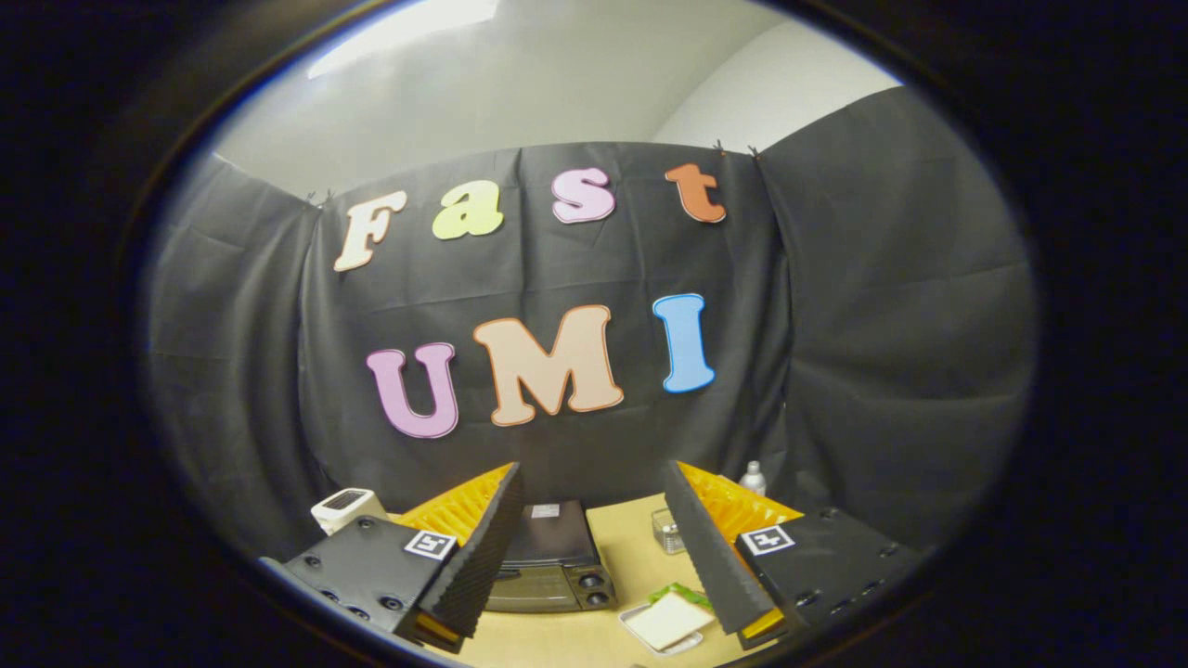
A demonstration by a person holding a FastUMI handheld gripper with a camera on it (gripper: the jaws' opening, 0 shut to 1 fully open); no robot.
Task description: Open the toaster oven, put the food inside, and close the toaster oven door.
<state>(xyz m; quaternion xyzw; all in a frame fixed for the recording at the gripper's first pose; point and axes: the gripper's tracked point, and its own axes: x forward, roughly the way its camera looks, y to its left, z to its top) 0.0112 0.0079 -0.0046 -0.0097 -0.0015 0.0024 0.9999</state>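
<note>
Tray, shallow white plastic (650, 640), on pale wooden surface (636, 547), holding a pale square sandwich with green leaf (670, 617); lies between the claw (594, 566) fingers. Toaster oven, black box-shaped (552, 557), door closed, stands just left of tray. Small clear square container (666, 531) beyond. Claw fingers apart, gripping nothing.

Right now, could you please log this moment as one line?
tongs open, holding nothing | toaster oven closed | sandwich on tray
</note>
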